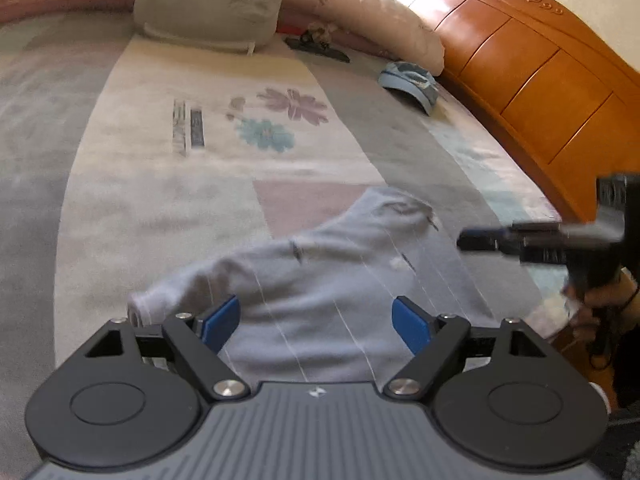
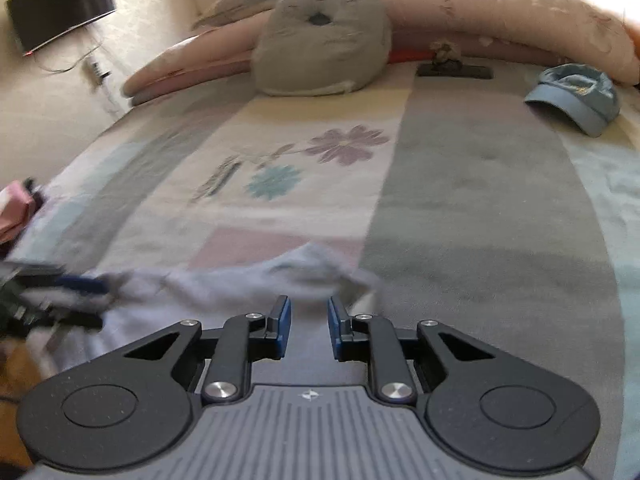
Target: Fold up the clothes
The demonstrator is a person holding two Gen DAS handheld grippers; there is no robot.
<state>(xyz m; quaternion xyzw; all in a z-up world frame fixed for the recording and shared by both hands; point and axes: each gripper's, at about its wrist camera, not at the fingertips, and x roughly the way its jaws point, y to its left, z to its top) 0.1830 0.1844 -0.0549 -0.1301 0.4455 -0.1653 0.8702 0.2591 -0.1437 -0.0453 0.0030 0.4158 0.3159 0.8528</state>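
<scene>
Pale grey cloth with thin white stripes, the garment [image 1: 320, 292], lies rumpled on the bedspread [image 1: 160, 184] directly under and ahead of the left gripper [image 1: 318, 320], whose blue pads stand wide apart over it and touch nothing. From the right gripper [image 2: 308, 324], the same garment spreads ahead and off to its left; those pads sit close together with a narrow gap, and as far as the blur allows, no cloth is pinched between them.

By my reading, the work is at the laying-out stage: the piece is still bunched, one sleeve trailing away past the left gripper's left pad, and no fold is made yet. The next move probably calls for each gripper to take an edge and draw the cloth flat.

No basket, box or drawer appears near either gripper.
</scene>
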